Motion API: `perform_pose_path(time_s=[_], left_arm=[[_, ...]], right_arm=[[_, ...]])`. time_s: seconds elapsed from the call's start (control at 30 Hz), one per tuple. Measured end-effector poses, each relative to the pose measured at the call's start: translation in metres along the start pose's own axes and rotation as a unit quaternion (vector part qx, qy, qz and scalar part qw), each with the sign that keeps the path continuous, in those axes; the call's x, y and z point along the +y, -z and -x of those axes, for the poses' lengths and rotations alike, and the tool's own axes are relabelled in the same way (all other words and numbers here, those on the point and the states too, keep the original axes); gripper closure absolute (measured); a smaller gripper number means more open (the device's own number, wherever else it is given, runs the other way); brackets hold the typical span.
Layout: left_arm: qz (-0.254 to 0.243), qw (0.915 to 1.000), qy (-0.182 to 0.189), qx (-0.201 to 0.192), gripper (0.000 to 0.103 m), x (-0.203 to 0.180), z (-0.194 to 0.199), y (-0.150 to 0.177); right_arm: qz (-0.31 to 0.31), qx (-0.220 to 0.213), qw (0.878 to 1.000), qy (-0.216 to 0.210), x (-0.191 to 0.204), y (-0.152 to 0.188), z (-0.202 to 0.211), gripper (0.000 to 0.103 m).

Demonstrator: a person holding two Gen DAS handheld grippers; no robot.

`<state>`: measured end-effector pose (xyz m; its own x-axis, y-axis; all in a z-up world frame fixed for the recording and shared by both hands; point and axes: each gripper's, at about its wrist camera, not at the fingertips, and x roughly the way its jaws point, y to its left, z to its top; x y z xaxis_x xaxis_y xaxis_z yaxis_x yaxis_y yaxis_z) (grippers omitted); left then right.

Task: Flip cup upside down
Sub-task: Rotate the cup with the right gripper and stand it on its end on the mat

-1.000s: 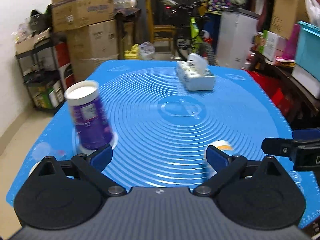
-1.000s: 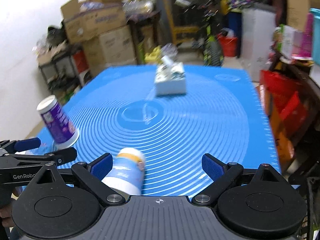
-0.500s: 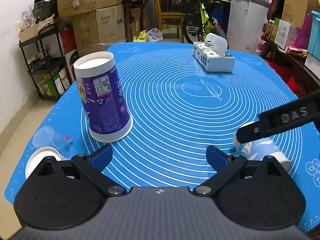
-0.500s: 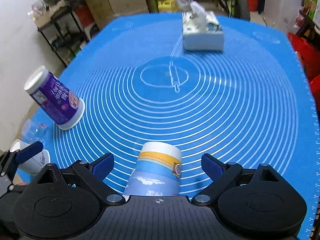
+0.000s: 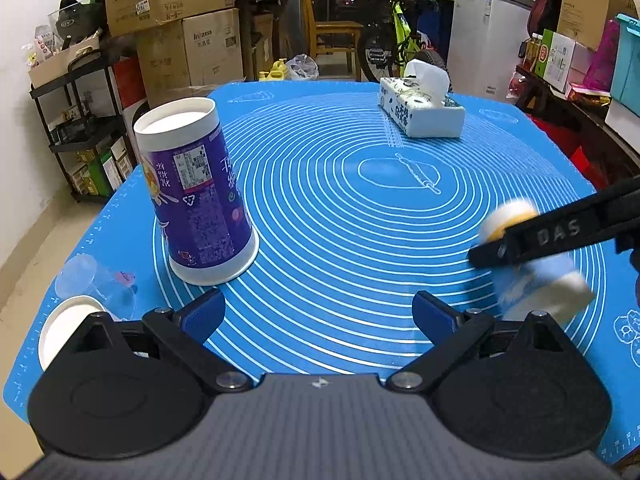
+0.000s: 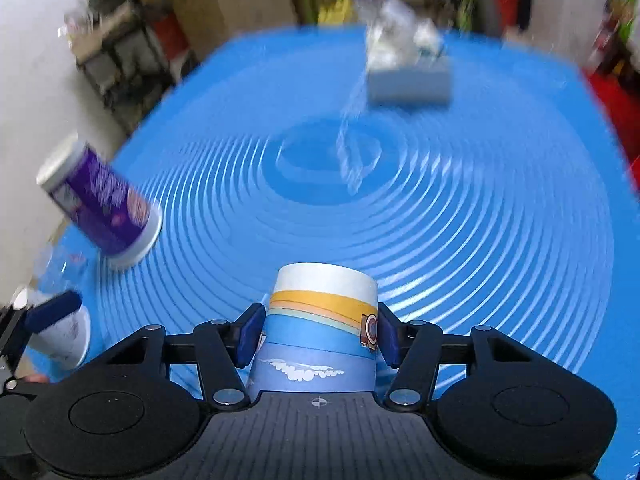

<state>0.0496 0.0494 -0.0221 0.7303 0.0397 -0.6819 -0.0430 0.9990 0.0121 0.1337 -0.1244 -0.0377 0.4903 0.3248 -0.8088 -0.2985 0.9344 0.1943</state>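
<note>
A blue paper cup (image 6: 320, 332) with a yellow band and white base lies on its side between my right gripper's (image 6: 318, 334) pads, base pointing away; the gripper is shut on it. In the left wrist view the same cup (image 5: 536, 284) shows blurred at the right, behind the right gripper's black finger (image 5: 552, 236). My left gripper (image 5: 318, 312) is open and empty over the blue mat (image 5: 340, 208). A purple paper cup (image 5: 196, 196) stands upside down on the mat, left of the left gripper; it also shows in the right wrist view (image 6: 100, 208).
A white tissue box (image 5: 420, 110) sits at the far side of the mat. A white lid or cup (image 5: 64, 328) and a clear plastic cup (image 5: 94, 284) sit at the mat's near left corner. Boxes, shelves and a bicycle stand beyond the table.
My right gripper has closed on the blue cup, which lay between its open fingers before. The right view is now blurred by motion. The left gripper has barely moved.
</note>
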Motion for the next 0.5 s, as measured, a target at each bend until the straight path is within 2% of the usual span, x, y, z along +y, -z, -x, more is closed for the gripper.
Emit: perform_pose_path(time_s=[0.1,0.17,0.23,0.3,0.4,0.5], left_arm=[[0.001,1.0000,0.001,-0.005,0.004,-0.003,0.001,-0.001],[0.002,1.0000,0.004,-0.008,0.004,-0.004,0.002,-0.001],[0.002,0.9999,0.007,-0.011,0.004,-0.007,0.001,-0.001],[0.001,0.9999,0.007,-0.011,0.004,-0.009,0.000,-0.001],[0.002,0.9999,0.010,-0.009,0.004,-0.010,-0.002,-0.002],[-0.003,0.9999,0.012,-0.009,0.004,-0.013,-0.002,-0.001]], right_arm=[[0.017,-0.118,0.992,0.037,-0.001,0.014,0.017,0.041],[0.052,-0.194,0.977,0.071,0.003,0.026,0.023,0.041],[0.082,-0.243,0.961,0.104,0.006,0.037,0.020,0.041],[0.093,-0.257,0.955,0.118,0.003,0.043,0.011,0.041],[0.093,-0.244,0.957,0.124,-0.009,0.049,0.000,0.041],[0.102,-0.263,0.951,0.123,-0.013,0.061,0.002,0.041]])
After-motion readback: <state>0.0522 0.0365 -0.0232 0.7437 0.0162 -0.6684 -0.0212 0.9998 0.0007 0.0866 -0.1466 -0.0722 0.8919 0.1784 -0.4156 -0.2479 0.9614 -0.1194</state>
